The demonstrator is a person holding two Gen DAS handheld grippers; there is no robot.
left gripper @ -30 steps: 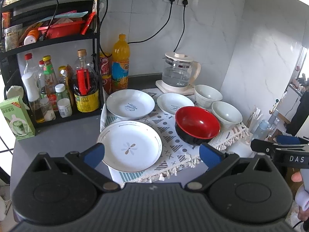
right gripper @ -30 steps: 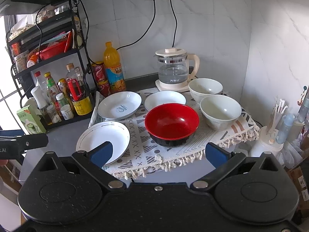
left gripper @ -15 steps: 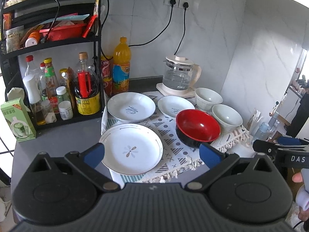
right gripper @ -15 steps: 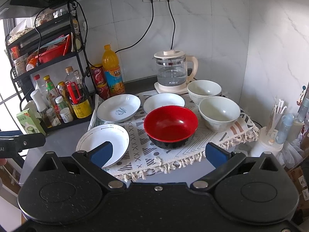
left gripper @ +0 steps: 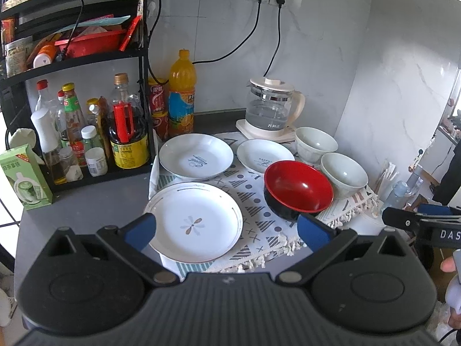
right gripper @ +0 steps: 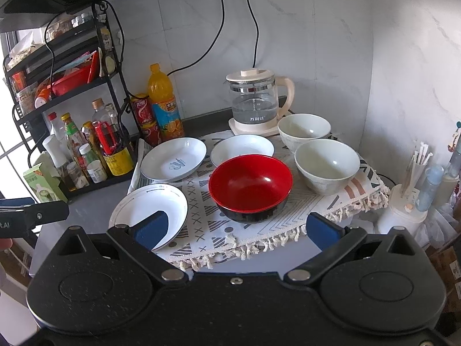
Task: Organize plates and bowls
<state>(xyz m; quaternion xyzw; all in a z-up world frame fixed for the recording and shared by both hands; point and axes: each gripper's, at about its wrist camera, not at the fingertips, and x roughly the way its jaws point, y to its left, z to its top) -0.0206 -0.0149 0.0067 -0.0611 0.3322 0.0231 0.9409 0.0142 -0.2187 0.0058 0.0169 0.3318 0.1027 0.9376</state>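
Note:
Three white plates lie on a patterned cloth: a large flower plate at the front left, a blue-marked plate behind it, and a small plate further right. A red bowl with a black outside stands at the front; two white bowls stand right of it. My left gripper is open and empty, above the flower plate's near edge. My right gripper is open and empty, in front of the red bowl.
A black rack of bottles and jars stands at the left. An orange juice bottle and a glass kettle stand at the back wall. A green carton is at the far left. A holder with sticks stands at the right.
Both grippers have drifted slightly; the dishes sit a little lower and closer in both views. Nothing was taken hold of.

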